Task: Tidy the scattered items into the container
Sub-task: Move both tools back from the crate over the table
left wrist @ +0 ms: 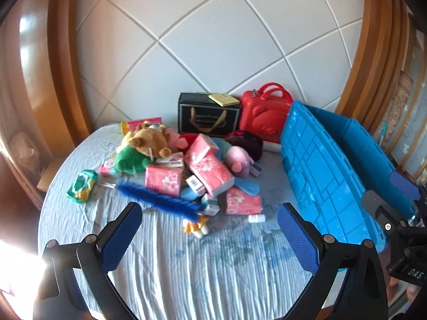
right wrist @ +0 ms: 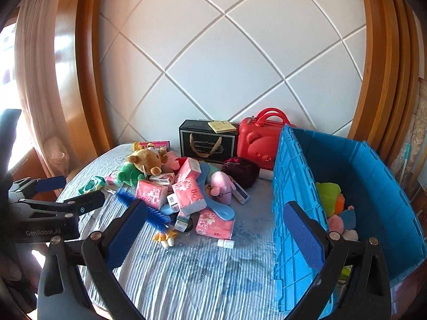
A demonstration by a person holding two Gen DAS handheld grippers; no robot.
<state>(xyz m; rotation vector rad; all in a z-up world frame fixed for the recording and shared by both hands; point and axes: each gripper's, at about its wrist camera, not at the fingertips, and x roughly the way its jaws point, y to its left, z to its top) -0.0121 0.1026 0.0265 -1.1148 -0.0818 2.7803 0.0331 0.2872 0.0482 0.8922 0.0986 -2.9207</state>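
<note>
One striped blue bedsheet [left wrist: 186, 280], white quilted headboard [left wrist: 213, 40], wooden frame [right wrist: 80, 80]

You have the crate [right wrist: 299, 186] standing on the right side of the bed [right wrist: 202, 280], with soft toys [right wrist: 333, 205] lying inside it. To its left, the heap of scattered things sits mid-bed: tissue packs [right wrist: 186, 194] in the middle, the bear plush [right wrist: 145, 160] behind them to the left, the bottle brush [left wrist: 157, 200] along the heap's near-left edge. A wipes pack [left wrist: 81, 188] lies apart, further left. A small bottle [right wrist: 225, 243] lies just in front of the heap, nearer you. Behind the heap, against the headboard [right wrist: 226, 61], the gift box [right wrist: 208, 140] stands left of the small suitcase [right wrist: 259, 141], a notepad [right wrist: 220, 126] on top of the box.
</note>
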